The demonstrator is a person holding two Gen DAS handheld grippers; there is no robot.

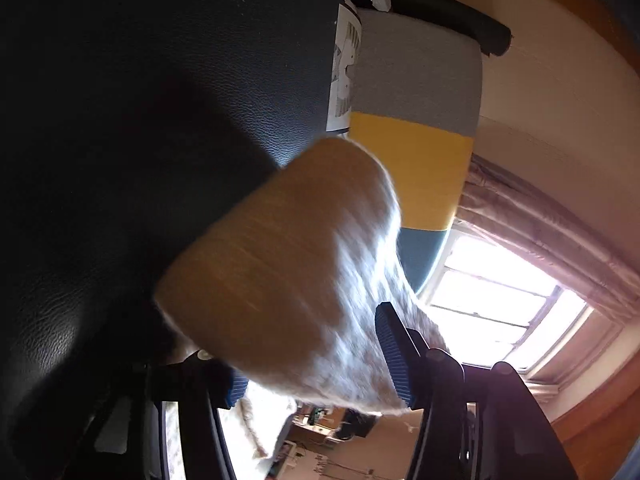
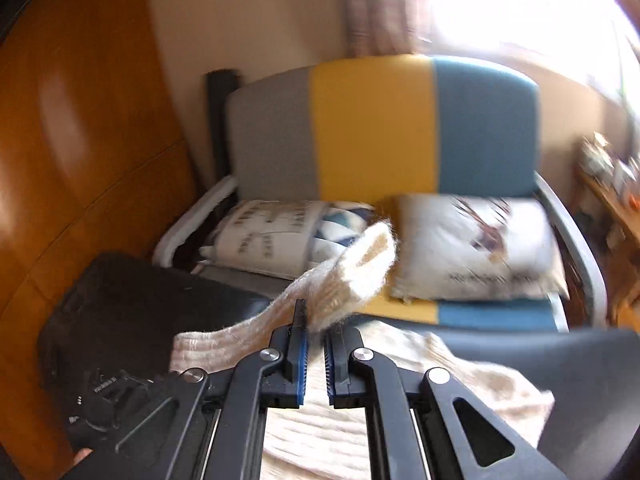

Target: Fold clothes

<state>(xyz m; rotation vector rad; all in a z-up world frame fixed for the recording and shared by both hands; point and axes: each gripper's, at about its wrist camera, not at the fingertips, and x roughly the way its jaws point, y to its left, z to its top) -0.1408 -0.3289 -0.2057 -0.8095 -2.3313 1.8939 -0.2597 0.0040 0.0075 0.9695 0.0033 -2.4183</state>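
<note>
A cream knitted garment (image 2: 320, 432) lies on a dark leather surface (image 2: 132, 300). In the right wrist view my right gripper (image 2: 316, 344) is nearly shut on a sleeve (image 2: 360, 268) of it, which sticks up past the fingertips. The left gripper body (image 2: 120, 400) shows at the lower left. In the left wrist view the camera is rolled sideways. My left gripper (image 1: 320, 368) holds a cuffed cream sleeve end (image 1: 280, 272) between its blue pads (image 1: 394, 356); the fabric is blurred.
A grey, yellow and blue sofa chair (image 2: 376, 128) stands behind, with two printed cushions (image 2: 472, 244) on its seat. A wooden wall panel (image 2: 80, 140) is on the left. A bright window (image 1: 500, 300) with curtains is at the right. A cluttered wooden shelf (image 2: 608, 184) stands far right.
</note>
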